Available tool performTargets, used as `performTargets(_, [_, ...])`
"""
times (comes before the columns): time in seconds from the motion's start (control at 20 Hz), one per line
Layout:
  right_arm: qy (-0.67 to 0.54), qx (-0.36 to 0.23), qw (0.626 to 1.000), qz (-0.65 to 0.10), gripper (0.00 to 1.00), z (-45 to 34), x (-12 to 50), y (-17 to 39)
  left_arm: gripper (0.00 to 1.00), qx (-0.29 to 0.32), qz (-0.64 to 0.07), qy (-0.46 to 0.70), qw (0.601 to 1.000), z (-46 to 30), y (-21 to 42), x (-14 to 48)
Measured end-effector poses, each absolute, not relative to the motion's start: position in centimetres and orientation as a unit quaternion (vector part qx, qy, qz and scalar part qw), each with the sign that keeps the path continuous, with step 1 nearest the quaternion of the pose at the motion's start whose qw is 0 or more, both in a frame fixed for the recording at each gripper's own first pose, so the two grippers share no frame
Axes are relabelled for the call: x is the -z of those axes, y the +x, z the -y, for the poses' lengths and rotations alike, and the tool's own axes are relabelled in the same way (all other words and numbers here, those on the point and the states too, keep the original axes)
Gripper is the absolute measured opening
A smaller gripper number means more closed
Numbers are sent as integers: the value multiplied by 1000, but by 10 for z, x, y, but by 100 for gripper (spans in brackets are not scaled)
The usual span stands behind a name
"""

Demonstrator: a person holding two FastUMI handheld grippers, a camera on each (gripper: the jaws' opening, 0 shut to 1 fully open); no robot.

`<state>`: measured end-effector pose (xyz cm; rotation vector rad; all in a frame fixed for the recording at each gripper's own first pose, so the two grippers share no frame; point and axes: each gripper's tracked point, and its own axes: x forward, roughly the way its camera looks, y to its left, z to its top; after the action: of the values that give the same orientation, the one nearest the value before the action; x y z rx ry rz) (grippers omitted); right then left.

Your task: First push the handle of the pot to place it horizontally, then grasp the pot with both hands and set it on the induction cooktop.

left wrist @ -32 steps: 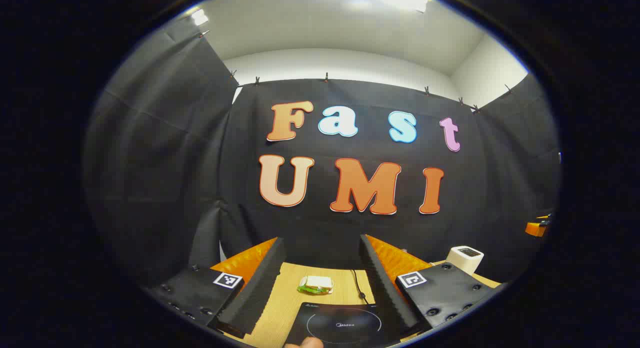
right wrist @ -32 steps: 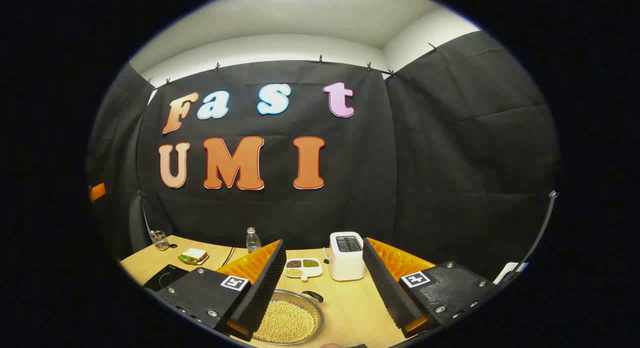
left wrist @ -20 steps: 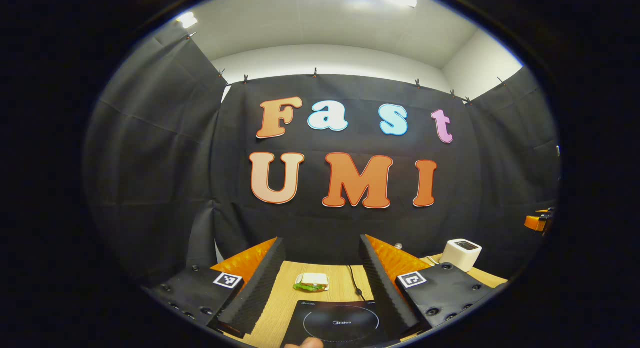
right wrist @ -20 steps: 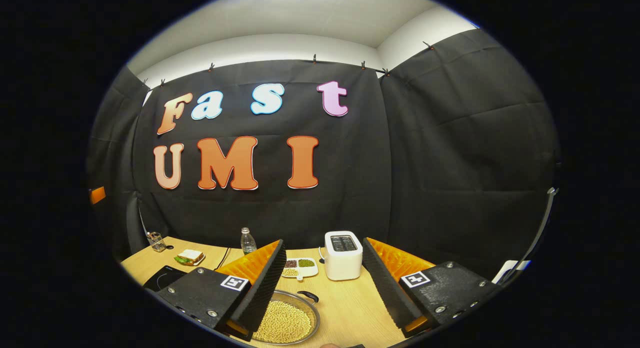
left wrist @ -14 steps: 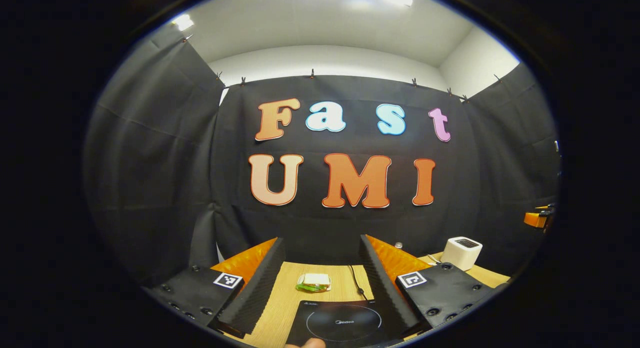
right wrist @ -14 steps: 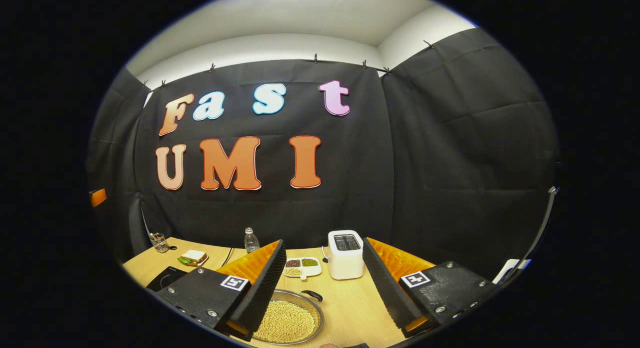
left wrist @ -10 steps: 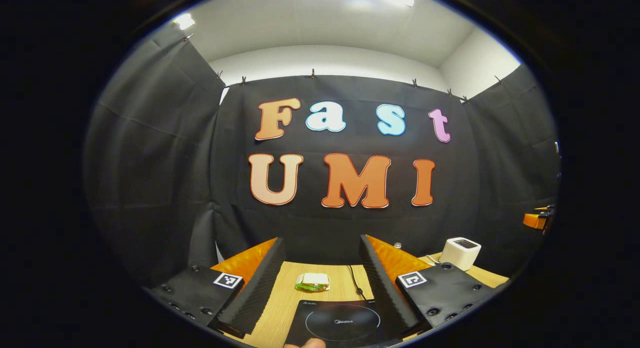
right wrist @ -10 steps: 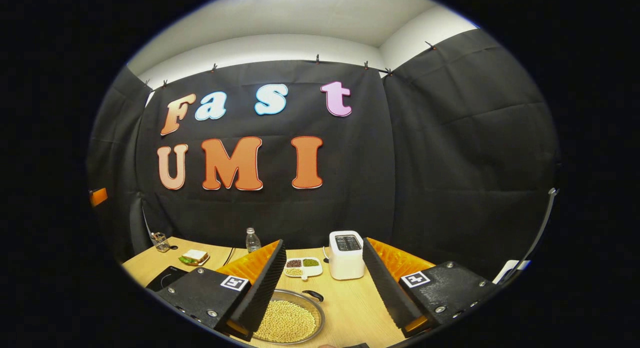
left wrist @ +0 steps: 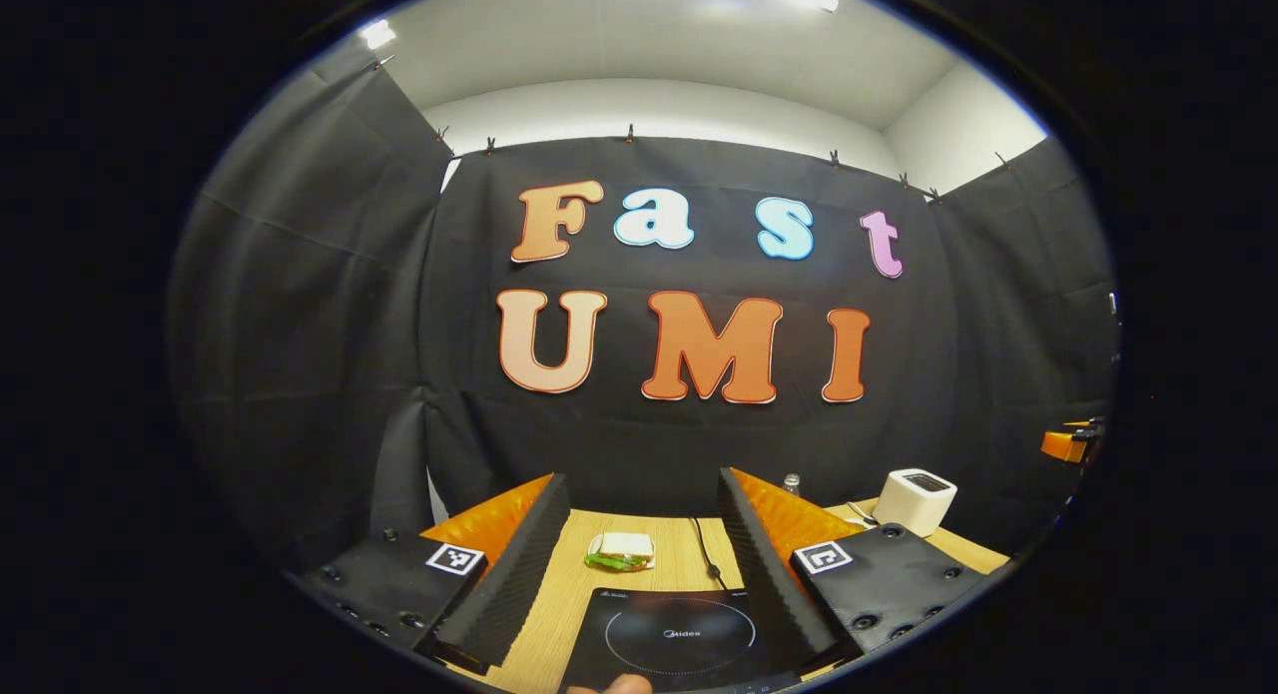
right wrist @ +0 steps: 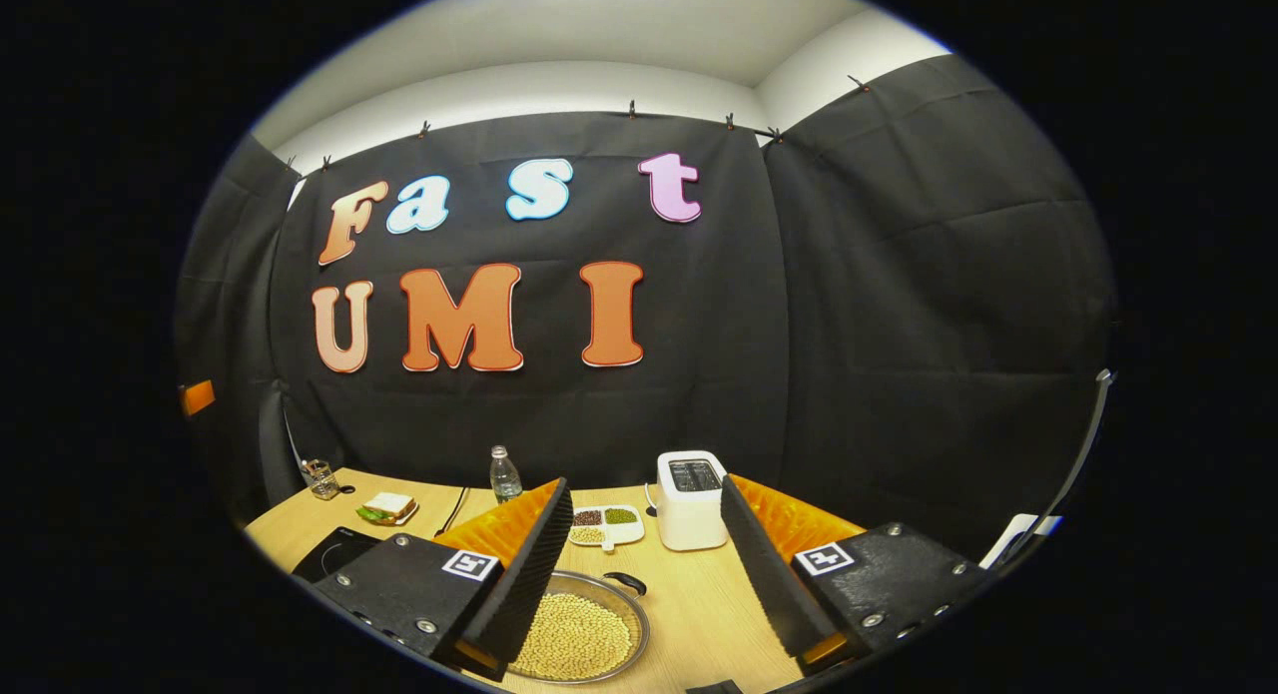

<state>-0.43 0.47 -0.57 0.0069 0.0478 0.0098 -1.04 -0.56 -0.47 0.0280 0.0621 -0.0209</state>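
Observation:
In the right gripper view a shallow metal pot (right wrist: 589, 634) full of pale beans sits on the wooden table, its small black handle (right wrist: 627, 581) at the far right rim. My right gripper (right wrist: 639, 564) hovers open above it, the left finger overlapping the pot's left side. In the left gripper view the black induction cooktop (left wrist: 679, 639) lies flat on the table, right below my open left gripper (left wrist: 639, 564). A fingertip (left wrist: 614, 685) of the person's hand shows at the bottom edge. The cooktop's corner (right wrist: 334, 552) also appears at the left of the right gripper view.
A sandwich on a plate (left wrist: 621, 551) and a black cable (left wrist: 704, 559) lie behind the cooktop. A white toaster (right wrist: 691, 500), a divided dish of beans (right wrist: 602, 523), a water bottle (right wrist: 504, 473) and a glass (right wrist: 319, 478) stand toward the back of the table (right wrist: 699, 604).
Both views have tilted down a little, so the table's things sit slightly higher in frame. Both grippers stay open and hold nothing.

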Motion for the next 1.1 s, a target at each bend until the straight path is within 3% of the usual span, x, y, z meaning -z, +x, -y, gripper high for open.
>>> performTargets(0.25, [-6,-24,999,-32,77,-14,12,-4,98,10,-28,17,999,6,-14,3])
performTargets(0.3, [-5,-32,999,-35,65,-18,15,-4,98,9,-28,18,999,5,-14,4])
performTargets(0.4, [-1,-37,998,-42,56,-19,20,-2,98,7,-30,19,999,3,-14,4])
performTargets(0.45, [1,-36,998,-44,43,-18,23,0,98,7,-30,17,999,2,-14,4])
performTargets(0.5, [3,-35,998,-46,42,-18,25,0,98,6,-29,17,999,1,-14,4])
performTargets(0.65, [16,-32,998,-58,13,-17,36,2,98,1,-26,21,999,-4,-16,3])
performTargets(0.7, [20,-32,997,-64,14,-17,41,2,98,0,-25,21,999,-5,-17,2])
performTargets(0.9, [18,-32,996,-87,0,-19,62,-1,98,-2,-26,22,999,-9,-19,4])
performTargets(1.1, [10,-43,993,-111,0,-28,83,-12,97,3,-37,19,999,-10,-22,12])
